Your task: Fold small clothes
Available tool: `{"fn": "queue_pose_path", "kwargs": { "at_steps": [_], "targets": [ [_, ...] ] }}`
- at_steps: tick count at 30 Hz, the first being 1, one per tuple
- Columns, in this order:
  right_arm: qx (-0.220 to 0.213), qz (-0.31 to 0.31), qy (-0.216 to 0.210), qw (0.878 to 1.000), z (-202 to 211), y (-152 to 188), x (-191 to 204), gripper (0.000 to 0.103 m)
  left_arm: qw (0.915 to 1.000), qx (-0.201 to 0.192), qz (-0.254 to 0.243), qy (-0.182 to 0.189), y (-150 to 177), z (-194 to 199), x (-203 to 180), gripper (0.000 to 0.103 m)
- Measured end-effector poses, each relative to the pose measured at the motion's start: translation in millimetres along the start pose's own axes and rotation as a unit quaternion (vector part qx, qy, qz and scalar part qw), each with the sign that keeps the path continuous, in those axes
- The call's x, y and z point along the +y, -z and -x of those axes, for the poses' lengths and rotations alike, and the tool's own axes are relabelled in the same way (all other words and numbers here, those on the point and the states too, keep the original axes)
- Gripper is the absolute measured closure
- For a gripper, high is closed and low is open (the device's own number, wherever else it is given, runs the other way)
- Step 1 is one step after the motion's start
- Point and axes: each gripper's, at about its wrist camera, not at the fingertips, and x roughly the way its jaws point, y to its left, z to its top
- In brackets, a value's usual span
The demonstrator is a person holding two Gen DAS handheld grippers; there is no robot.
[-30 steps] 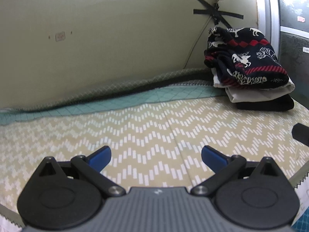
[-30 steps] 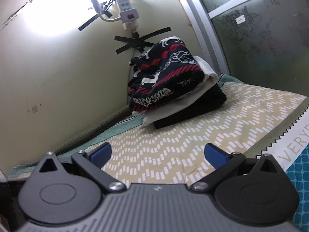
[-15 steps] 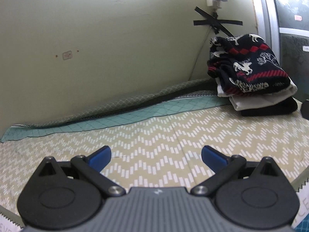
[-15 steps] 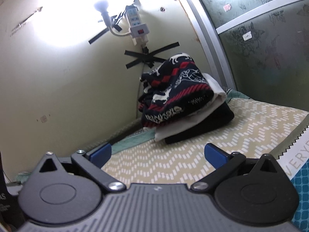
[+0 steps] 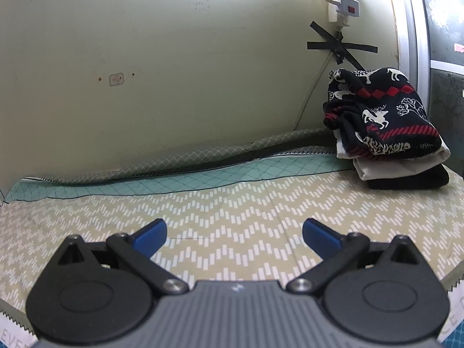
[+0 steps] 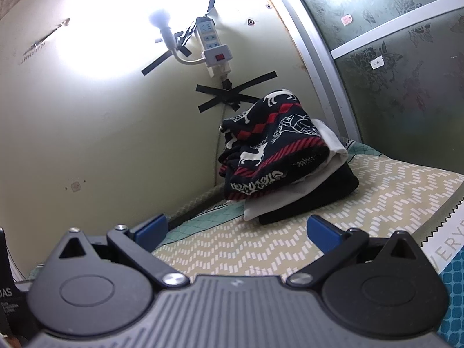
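Observation:
A stack of folded clothes stands in the far right corner by the wall: a navy, red and white reindeer sweater [image 5: 385, 119] on top, a white garment [image 5: 397, 163] under it, a black one [image 5: 411, 179] at the bottom. The sweater also shows in the right wrist view [image 6: 275, 150], with the white garment [image 6: 278, 200] and the black garment [image 6: 322, 194] below it. My left gripper [image 5: 234, 232] is open and empty over the bare zigzag-patterned cloth [image 5: 232, 203]. My right gripper [image 6: 236, 227] is open and empty, a short way in front of the stack.
A pale green wall [image 5: 174, 72] runs along the back. A white power strip [image 6: 214, 49] with a lit bulb [image 6: 159, 20] is taped to it above the stack. A frosted glass panel with a metal frame [image 6: 406, 58] closes the right side. A teal sheet strip [image 5: 174, 181] borders the cloth.
Both grippers have tilted up and drawn back, so the stack sits lower and farther in both views. Both stay open and empty. The stack has not moved.

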Motion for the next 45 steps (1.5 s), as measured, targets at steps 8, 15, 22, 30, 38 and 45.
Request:
{"fn": "queue_pose_path", "kwargs": {
  "at_steps": [8, 15, 22, 30, 38, 45],
  "targets": [
    [0.0, -0.006, 0.003, 1.0, 0.5, -1.3, -1.9, 0.006, 0.9998, -0.002, -0.021, -0.005, 0.5, 1.3, -5.1, 0.0],
    [-0.002, -0.007, 0.004, 1.0, 1.9, -2.0, -2.7, 0.006, 0.9997, 0.011, -0.021, 0.002, 1.3, -0.9, -5.4, 0.0],
    [-0.002, -0.011, 0.006, 1.0, 2.8, -2.1, -3.0, 0.006, 0.9996, 0.017, -0.023, 0.003, 2.0, -2.0, -5.2, 0.0],
    [0.0, -0.01, 0.006, 1.0, 2.3, -1.9, -3.0, 0.006, 0.9994, 0.022, -0.026, 0.007, 2.8, -2.9, -4.4, 0.0],
    [0.0, -0.012, 0.006, 1.0, 1.4, -2.0, -3.2, 0.006, 0.9991, 0.028, -0.03, 0.01, 3.1, -3.6, -6.1, 0.0],
    [0.001, -0.013, 0.005, 1.0, 1.4, -2.3, -3.7, 0.006, 0.9987, 0.032, -0.037, 0.014, 3.3, -5.2, -8.6, 0.0]
  ]
}}
